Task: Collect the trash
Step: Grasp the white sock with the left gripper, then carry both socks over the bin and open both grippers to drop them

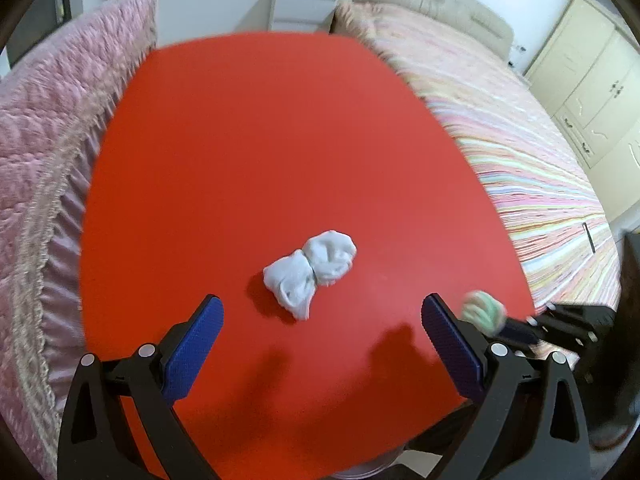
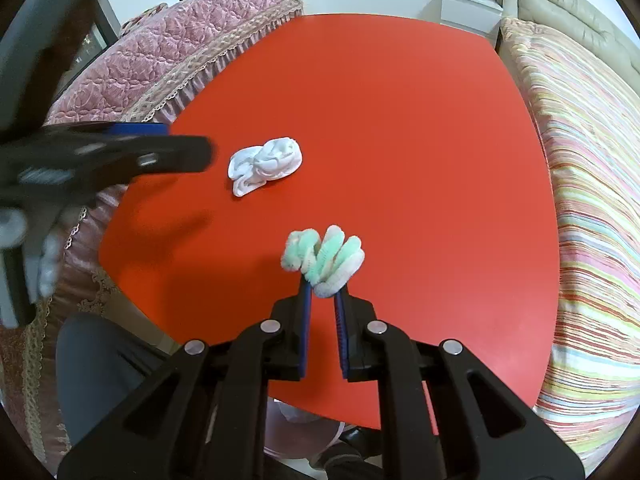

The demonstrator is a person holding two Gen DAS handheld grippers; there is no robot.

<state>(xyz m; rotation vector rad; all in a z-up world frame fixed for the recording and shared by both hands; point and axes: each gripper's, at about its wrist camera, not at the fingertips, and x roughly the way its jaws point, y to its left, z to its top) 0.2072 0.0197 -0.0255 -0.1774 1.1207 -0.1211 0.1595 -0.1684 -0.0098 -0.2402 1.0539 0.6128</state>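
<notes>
Trash comes in two pieces as I read it, and one is already in hand. Nearest me, my right gripper (image 2: 322, 294) has its jaws pinched on the green-and-white fuzzy coil (image 2: 324, 258), which sticks out past the tips above the red bench (image 2: 400, 120); whether it hangs clear of the surface or brushes it I cannot tell. My left gripper (image 1: 322, 320) hovers over the near half of the bench with its jaws spread wide and nothing between them. Just ahead of it, roughly centred between the blue pads (image 1: 196, 344), lies the white wad (image 1: 310, 276), flat on the bench and apart from everything else.

So I judge the step to be the second pickup: coil secured, wad not yet taken. Next I would lower the left gripper forward until the pads straddle the wad's pinched middle, then close. It looks soft and light, so it should compress; I would want the pads low enough to catch it rather than nudge it away.

No bin shows in either view. Beyond the bench stand the striped bed (image 1: 520, 152) on the right and a pink quilt (image 1: 52, 128) on the left.
</notes>
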